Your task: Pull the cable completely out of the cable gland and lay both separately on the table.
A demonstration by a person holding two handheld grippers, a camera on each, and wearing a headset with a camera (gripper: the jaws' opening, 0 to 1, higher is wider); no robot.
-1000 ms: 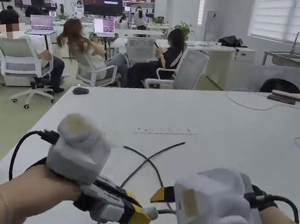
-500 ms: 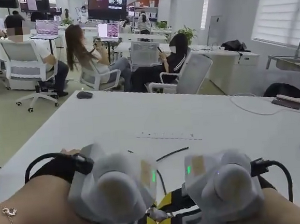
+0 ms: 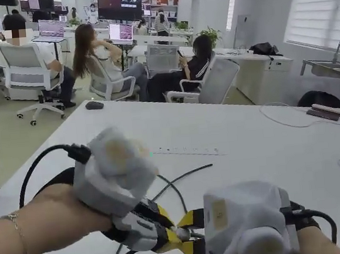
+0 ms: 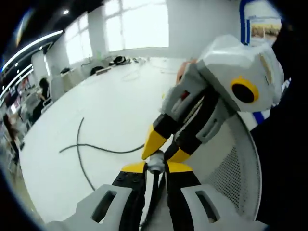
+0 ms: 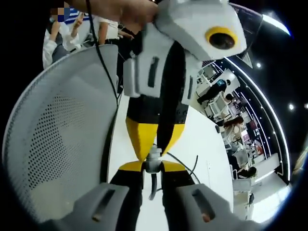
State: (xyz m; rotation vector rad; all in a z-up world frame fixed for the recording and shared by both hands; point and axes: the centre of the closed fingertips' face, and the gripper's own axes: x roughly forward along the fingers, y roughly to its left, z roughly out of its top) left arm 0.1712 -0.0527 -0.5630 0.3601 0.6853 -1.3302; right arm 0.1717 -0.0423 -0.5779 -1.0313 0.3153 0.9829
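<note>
Between opposing jaws sits the pinched cable gland (image 4: pixel 155 163).

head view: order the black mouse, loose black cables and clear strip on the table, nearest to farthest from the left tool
1. loose black cables, just beyond the left tool
2. clear strip, mid-table
3. black mouse, far left edge

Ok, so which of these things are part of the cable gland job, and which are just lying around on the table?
Part of the job:
- cable gland
- cable running between the jaws
- left gripper
- right gripper

Just lying about:
- mouse
- thin pale strip
- white cord at the far right
</note>
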